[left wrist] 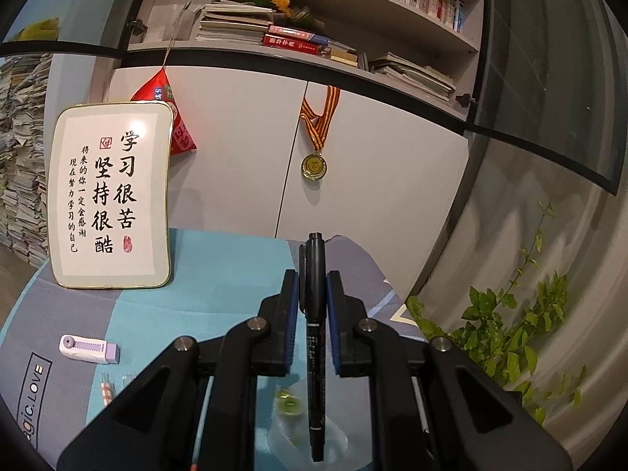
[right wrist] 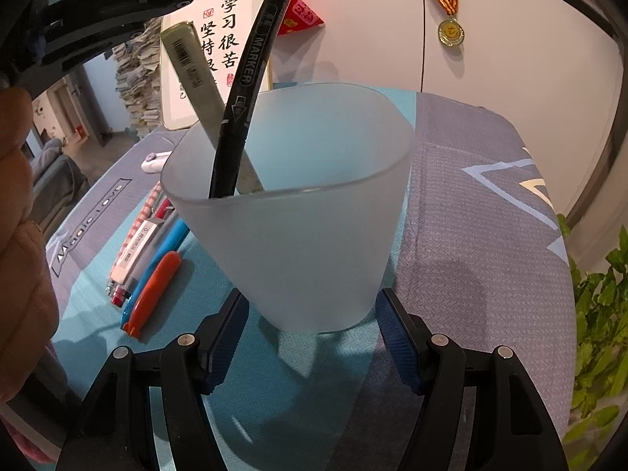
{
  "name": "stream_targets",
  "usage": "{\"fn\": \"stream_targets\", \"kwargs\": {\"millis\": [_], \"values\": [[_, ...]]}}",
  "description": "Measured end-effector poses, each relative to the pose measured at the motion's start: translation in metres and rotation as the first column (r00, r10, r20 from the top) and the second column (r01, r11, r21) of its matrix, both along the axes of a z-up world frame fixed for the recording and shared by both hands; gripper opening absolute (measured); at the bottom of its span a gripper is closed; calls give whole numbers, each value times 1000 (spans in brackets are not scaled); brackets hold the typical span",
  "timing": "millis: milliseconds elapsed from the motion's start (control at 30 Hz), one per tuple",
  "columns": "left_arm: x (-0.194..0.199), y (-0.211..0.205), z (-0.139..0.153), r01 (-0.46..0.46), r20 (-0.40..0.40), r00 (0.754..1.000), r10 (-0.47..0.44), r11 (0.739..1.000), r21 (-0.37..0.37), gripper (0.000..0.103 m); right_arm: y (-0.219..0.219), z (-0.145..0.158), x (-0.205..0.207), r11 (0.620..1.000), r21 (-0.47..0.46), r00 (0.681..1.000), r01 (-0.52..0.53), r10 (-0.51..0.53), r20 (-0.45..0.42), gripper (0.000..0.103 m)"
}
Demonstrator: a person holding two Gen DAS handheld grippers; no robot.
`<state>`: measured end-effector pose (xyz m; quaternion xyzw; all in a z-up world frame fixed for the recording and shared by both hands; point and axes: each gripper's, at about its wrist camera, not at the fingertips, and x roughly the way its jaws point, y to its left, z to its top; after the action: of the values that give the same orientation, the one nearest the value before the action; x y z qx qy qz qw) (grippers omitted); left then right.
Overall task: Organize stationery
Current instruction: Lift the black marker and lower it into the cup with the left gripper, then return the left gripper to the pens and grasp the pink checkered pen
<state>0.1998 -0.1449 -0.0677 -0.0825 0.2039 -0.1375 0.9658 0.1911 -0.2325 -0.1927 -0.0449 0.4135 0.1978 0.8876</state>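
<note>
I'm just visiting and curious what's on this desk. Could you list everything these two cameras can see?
Cup: one, frosted white, on the cloth, between the right gripper's fingers.
Marker: one, black, held upright, tip down in the cup.
Ruler: one, grey, leaning inside the cup.
Pens: several, orange, blue, red, lying left of the cup.
Correction tape: one, white and purple, on the cloth.
Sign: one, white with black writing, leaning on the cabinet.
Medal: one, gold, hanging on the cabinet door.
Plant: one, green, at the right.
Books: stacks on the shelves.
Left gripper: shut on the marker.
Right gripper: open around the cup's base.
</note>
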Motion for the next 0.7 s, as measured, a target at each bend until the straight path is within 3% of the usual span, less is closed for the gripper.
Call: {"fn": "stream_targets", "kwargs": {"millis": [333, 467, 700], "values": [[-11, 7, -3, 40, -27, 999, -39, 999, 22, 13, -1, 0, 0, 1000, 8, 1000, 0, 0, -2, 69], [-11, 15, -8, 57, -64, 996, -57, 998, -2, 13, 0, 0, 0, 1000, 9, 1000, 0, 0, -2, 69], [-21, 17, -4, 74, -45, 996, -73, 997, 15, 13, 0, 1, 2, 1000, 15, 1000, -2, 2, -1, 67]]}}
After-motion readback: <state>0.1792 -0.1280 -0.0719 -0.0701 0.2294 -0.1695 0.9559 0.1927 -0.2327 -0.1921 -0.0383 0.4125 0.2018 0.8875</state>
